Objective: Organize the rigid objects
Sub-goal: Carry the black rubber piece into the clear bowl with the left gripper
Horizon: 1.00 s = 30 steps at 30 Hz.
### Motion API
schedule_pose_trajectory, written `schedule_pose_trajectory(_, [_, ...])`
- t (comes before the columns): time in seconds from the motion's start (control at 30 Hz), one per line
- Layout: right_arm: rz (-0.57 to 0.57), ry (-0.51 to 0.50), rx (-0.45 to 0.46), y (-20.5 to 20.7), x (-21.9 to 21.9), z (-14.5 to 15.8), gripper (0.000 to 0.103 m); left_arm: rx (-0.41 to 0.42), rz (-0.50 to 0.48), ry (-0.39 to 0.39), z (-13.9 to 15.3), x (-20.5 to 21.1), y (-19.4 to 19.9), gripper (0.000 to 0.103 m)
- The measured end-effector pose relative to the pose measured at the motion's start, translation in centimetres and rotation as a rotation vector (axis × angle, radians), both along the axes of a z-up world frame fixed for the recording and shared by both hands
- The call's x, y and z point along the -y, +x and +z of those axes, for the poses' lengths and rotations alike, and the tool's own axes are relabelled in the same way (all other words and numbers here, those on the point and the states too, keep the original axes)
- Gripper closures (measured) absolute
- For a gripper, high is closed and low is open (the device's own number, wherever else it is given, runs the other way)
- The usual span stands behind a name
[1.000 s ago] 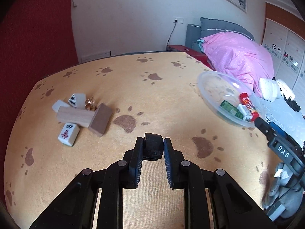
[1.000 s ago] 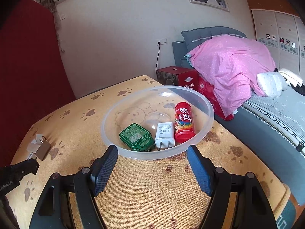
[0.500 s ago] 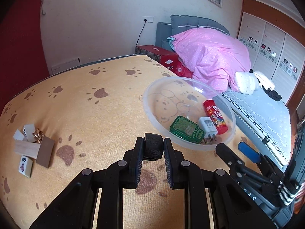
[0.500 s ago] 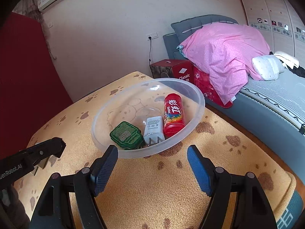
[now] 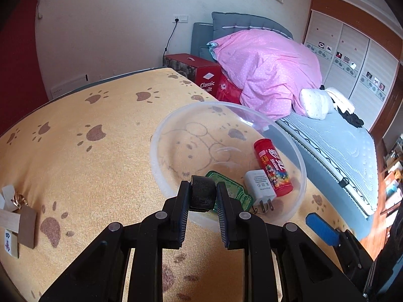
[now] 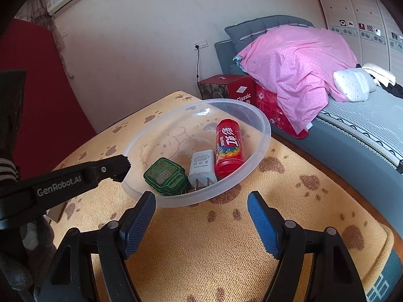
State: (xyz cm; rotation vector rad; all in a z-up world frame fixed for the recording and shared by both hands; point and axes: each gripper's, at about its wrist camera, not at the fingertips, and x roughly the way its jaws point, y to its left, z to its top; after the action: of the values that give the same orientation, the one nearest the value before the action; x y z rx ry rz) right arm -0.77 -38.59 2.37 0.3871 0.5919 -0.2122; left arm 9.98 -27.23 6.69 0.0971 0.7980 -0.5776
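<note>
Left gripper (image 5: 202, 196) clamps narrow on a small black block (image 5: 203, 193), poised at the near rim of the clear bowl (image 5: 161, 130). Right gripper (image 6: 201, 216) stands wide and empty, just near of that bowl on the paw-print cloth (image 6: 226, 251).

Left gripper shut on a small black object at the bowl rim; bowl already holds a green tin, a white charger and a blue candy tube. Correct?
Not quite: the candy tube is red, as the right wrist view shows. The rest holds: the left gripper is shut on the small black object at the bowl rim, with the green tin and white charger inside.
</note>
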Motion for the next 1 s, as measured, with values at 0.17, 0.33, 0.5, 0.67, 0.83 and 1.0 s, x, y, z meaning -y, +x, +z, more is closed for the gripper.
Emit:
schedule_pose_trajectory(0.17, [0.002,0.008,-0.011,0.2,0.1,-0.2,0.024,-0.02,-0.019,-0.034,-0.2,1.2,1.3,0.081])
schedule_pose_trajectory(0.33, [0.002,0.013,-0.015,0.2,0.2,-0.2,0.024,-0.05,0.015,-0.057,-0.7,1.1,2.4,0.075])
schedule_pose_trajectory(0.5, [0.007,0.018,-0.022,0.4,0.2,-0.4,0.024,-0.053,0.035,-0.045,-1.1,0.4,2.0,0.06])
schedule_pose_trajectory(0.67, [0.009,0.019,-0.026,0.4,0.2,-0.4,0.024,-0.006,0.066,-0.035,-0.3,-0.5,0.9,0.04])
schedule_pose_trajectory(0.83, [0.007,0.017,-0.024,0.4,0.2,-0.4,0.024,0.016,0.091,-0.046,0.4,-1.7,-0.2,0.033])
schedule_pose_trajectory(1.0, [0.002,0.022,-0.022,0.3,0.3,-0.4,0.024,0.045,0.108,-0.045,1.1,-3.0,-1.9,0.033])
